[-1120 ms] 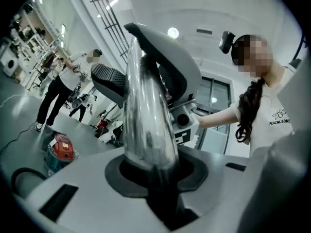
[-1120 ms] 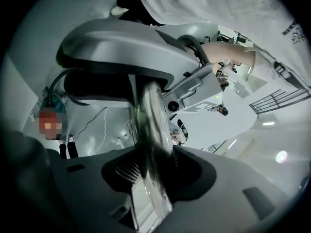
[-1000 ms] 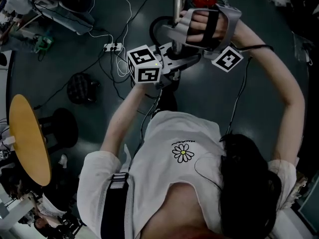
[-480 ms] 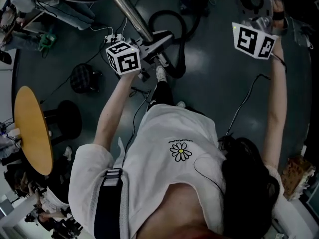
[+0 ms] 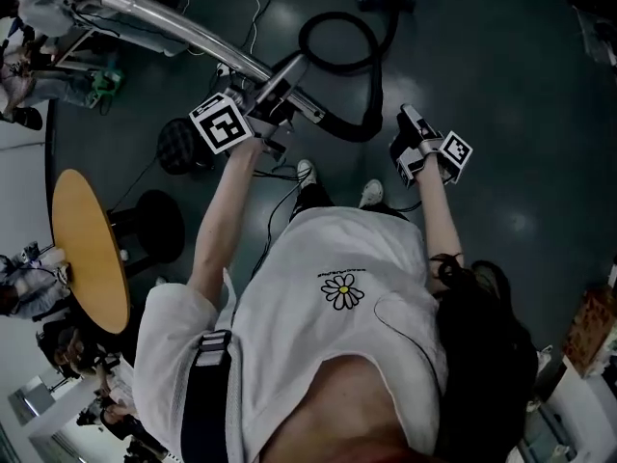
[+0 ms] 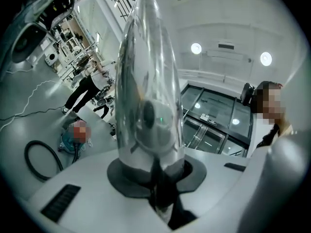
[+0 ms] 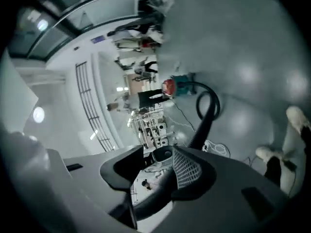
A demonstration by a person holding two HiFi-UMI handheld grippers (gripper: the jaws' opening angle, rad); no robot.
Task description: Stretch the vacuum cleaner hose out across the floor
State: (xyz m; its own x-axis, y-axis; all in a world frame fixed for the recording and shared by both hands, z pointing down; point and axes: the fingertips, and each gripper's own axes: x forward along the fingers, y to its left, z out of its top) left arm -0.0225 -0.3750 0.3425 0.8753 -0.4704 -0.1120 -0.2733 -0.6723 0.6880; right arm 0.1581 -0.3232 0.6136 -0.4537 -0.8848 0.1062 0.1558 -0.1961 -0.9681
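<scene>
We log: left gripper (image 5: 262, 104) clamped on metal tube (image 5: 164, 22). Right gripper (image 5: 410, 125) empty, jaws apart, just been opening. Hose (image 5: 374, 85) looped on the far floor.

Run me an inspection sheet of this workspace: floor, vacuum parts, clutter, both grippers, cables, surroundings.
Surface: dark glossy floor with light reflections.
Job's things: black hose lies curled in a loop, not yet stretched; metal wand is lifted off the floor; vacuum cleaner stands beyond the loop.
Clutter: dark bundle, black stool, round wooden table.
Grippers: left gripper shut on the metal wand; right gripper open, its jaws have just been opening, nothing between them.
Cables: white cable coiled on the floor.
Surroundings: equipment racks, glass partition.
</scene>
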